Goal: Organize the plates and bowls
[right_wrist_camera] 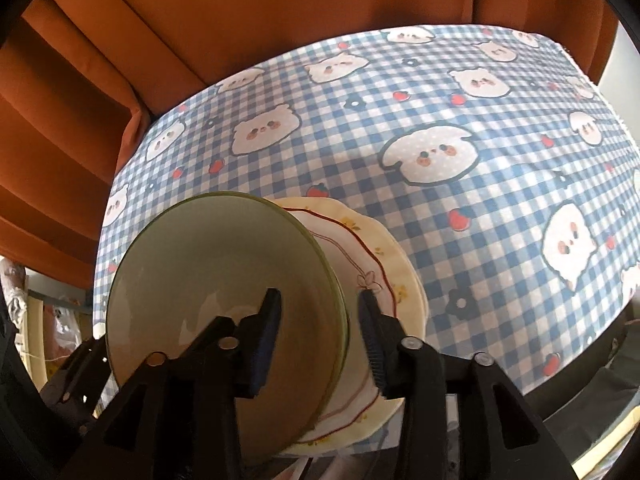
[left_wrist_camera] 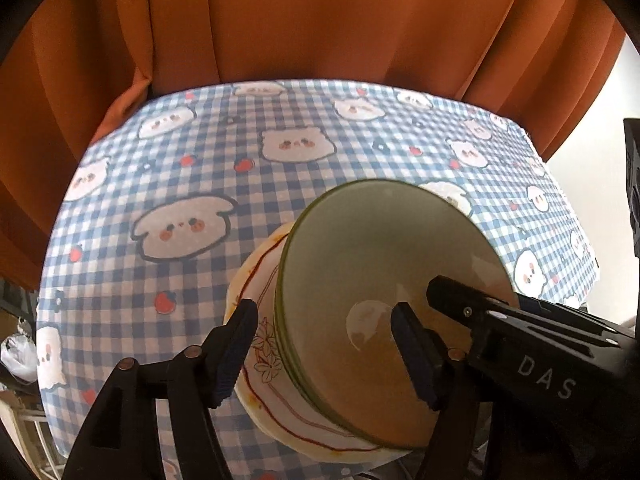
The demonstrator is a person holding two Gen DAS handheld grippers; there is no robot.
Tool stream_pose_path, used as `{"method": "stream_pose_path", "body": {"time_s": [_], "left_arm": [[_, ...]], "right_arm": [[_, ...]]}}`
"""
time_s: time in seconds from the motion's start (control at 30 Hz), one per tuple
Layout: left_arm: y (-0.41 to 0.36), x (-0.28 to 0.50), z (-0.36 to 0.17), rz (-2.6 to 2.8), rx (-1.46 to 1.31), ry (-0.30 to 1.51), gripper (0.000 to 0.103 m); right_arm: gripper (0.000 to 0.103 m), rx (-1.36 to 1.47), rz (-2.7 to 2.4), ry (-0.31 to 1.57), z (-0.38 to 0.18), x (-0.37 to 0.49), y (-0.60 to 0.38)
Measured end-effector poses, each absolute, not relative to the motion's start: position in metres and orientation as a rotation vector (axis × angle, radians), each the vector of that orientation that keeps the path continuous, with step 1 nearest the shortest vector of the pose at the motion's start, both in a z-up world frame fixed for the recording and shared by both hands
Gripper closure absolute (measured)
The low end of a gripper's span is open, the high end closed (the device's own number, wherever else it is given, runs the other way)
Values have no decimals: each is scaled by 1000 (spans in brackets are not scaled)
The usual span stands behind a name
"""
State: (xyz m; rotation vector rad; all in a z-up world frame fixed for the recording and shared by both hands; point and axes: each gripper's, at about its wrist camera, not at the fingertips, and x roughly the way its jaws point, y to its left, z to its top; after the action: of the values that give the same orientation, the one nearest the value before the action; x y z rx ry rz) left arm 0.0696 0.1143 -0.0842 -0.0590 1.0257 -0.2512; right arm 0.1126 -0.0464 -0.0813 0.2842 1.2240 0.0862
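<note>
A: Where's the stack rn?

B: Near edge of the table (left_wrist_camera: 168, 208), on the blue check cloth w/ bears. Green bowl (left_wrist_camera: 384, 280) on top, sitting in a white bowl w/ red line + flower print (left_wrist_camera: 264, 344), and that's on a cream scalloped plate (right_wrist_camera: 404, 280) at the bottom.

A: Left side?

B: My left gripper (left_wrist_camera: 324, 344) has jaws apart, straddling the green bowl's rim: one finger outside by the white bowl, the other inside the green one. Not pinching, gaps both sides.

A: Right?

B: Right gripper (right_wrist_camera: 320, 320) same deal from the opposite side, jaws apart astride the rim, one finger in the bowl, other over the plate. It also shows in left wrist view, reaching in over the bowl.

A: Background?

B: Orange curtain (left_wrist_camera: 320, 20) behind table.
</note>
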Motion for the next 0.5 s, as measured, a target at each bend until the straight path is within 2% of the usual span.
{"method": "stream_pose_path", "body": {"time_s": [0.27,0.4,0.5], "left_arm": [[109,41,-62,-145,-60,898,19],[100,23,-56,-87,-57,834,19],[87,6,-50,-44,-39,781,19]], "right_arm": [[46,247,156,1119,-54,92,-54],[38,201,195,1032,-42,78,-62],[37,187,219,996,-37,69,-72]]}}
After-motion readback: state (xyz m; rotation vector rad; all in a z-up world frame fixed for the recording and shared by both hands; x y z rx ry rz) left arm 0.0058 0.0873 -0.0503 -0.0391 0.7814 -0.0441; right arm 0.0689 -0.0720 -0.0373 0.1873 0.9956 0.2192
